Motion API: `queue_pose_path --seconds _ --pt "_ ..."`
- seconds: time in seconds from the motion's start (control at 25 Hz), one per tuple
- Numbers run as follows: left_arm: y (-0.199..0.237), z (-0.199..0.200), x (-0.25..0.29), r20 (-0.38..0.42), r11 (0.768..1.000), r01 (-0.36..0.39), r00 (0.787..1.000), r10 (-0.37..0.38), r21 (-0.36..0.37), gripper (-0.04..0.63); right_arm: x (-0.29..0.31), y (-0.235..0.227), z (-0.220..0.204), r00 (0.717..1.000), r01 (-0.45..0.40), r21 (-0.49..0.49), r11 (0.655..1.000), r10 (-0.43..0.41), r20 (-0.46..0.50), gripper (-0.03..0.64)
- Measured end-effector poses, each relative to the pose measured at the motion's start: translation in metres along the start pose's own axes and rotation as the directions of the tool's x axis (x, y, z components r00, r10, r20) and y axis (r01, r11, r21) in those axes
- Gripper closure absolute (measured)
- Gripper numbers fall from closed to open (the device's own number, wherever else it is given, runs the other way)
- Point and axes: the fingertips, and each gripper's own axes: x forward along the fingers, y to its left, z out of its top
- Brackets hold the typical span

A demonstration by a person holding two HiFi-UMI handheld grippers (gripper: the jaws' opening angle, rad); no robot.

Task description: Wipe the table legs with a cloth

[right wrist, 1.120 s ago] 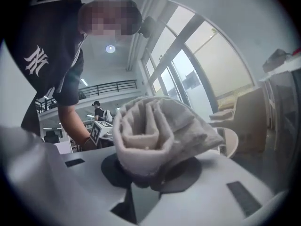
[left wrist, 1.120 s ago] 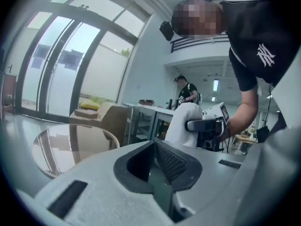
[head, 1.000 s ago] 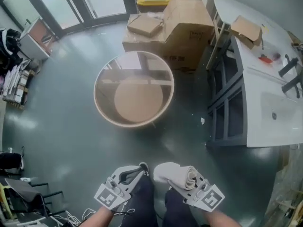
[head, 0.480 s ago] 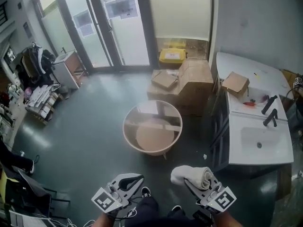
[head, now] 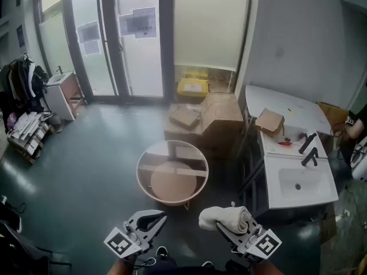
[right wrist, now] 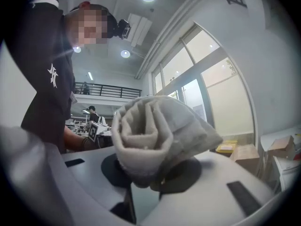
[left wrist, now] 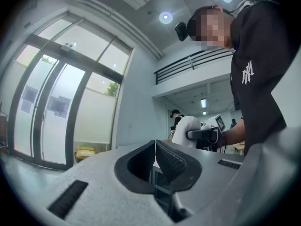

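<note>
Here the right claw (head: 225,227) is clamped on a rolled cloth (head: 223,216), held up in the air near the person's body. In the right gripper view the cloth (right wrist: 157,131) bulges out above the right claw (right wrist: 150,182) as a thick, loosely wound wad, pinched at its lower end. The left claw (head: 151,219) hangs level beside it, and in its own view the left claw (left wrist: 155,150) has its ribbed pads closed together with nothing between them.

The round table (head: 139,181) stands on the dark floor ahead of both claws and well apart from them, with cardboard boxes (head: 215,119) just beyond its far rim and a white worktop (head: 321,188) with a sink to its right. Only one short leg (head: 185,204) shows below the near rim; the others are hidden under the top.

The cloth looks light, soft and limp, so it should fold round a leg readily, but a roll gripped at one end may unwind or slip out under rubbing. A deeper hold across the middle of the wad would likely keep it firmer.
</note>
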Motion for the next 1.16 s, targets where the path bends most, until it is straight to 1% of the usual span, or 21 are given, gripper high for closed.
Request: queue_pose_path --seconds 0.08,0.16,0.24,0.4,0.48,0.6,0.68,0.76,0.84,0.92,0.96,1.0,1.08,1.16 --pt "0.016 0.009 -0.014 0.031 0.999 0.042 0.999 -0.042 -0.002 0.586 0.029 0.018 0.003 1.000 0.007 0.029 1.000 -0.008 0.005 0.526" --pt "0.029 0.010 -0.025 0.031 0.995 0.101 0.994 -0.101 -0.007 0.586 0.053 0.030 0.010 0.999 0.024 0.079 0.997 -0.027 0.038 0.526" --pt "0.041 0.009 -0.027 0.031 0.985 0.175 0.984 -0.174 -0.013 0.586 0.070 0.033 0.017 0.997 0.051 0.099 0.994 -0.057 0.058 0.526" --pt "0.047 -0.002 -0.026 0.042 0.945 0.325 0.945 -0.324 -0.023 0.586 0.083 0.032 0.011 0.994 0.106 0.055 0.993 -0.107 0.001 0.526" --pt "0.044 -0.012 -0.028 0.048 0.926 0.375 0.927 -0.373 -0.044 0.586 0.081 0.031 0.008 0.989 0.150 0.039 0.988 -0.150 -0.004 0.526" --pt "0.046 -0.023 -0.037 0.062 0.895 0.436 0.900 -0.432 -0.095 0.586 0.084 0.037 0.007 0.976 0.218 0.043 0.975 -0.218 0.003 0.526" --pt "0.052 -0.024 -0.036 0.067 0.882 0.459 0.888 -0.454 -0.108 0.586 0.087 0.035 0.003 0.969 0.247 0.047 0.968 -0.247 -0.015 0.526" --pt "0.057 -0.023 -0.029 0.063 0.876 0.471 0.882 -0.467 -0.105 0.586 0.089 0.029 0.001 0.967 0.255 0.053 0.965 -0.254 -0.028 0.526" --pt "0.058 -0.022 -0.015 0.054 0.869 0.486 0.874 -0.483 -0.097 0.586 0.089 0.018 0.001 0.970 0.243 0.060 0.968 -0.241 -0.028 0.526" --pt "0.055 -0.021 0.000 0.050 0.853 0.513 0.858 -0.511 -0.096 0.586 0.089 0.004 0.003 0.976 0.218 0.073 0.973 -0.218 -0.014 0.526" --pt "0.054 -0.019 0.006 0.061 0.844 0.525 0.851 -0.522 -0.104 0.588 0.088 -0.004 0.003 0.979 0.205 0.083 0.975 -0.205 -0.007 0.526" --pt "0.054 -0.016 0.013 0.082 0.840 0.530 0.848 -0.523 -0.120 0.589 0.088 -0.012 0.002 0.981 0.192 0.094 0.977 -0.193 -0.003 0.526" --pt "0.057 -0.010 0.024 0.123 0.842 0.516 0.856 -0.502 -0.158 0.589 0.086 -0.027 -0.001 0.986 0.167 0.114 0.979 -0.168 -0.002 0.526" --pt "0.061 -0.007 0.031 0.139 0.851 0.492 0.870 -0.473 -0.183 0.589 0.087 -0.038 -0.005 0.990 0.141 0.133 0.981 -0.142 0.002 0.526"
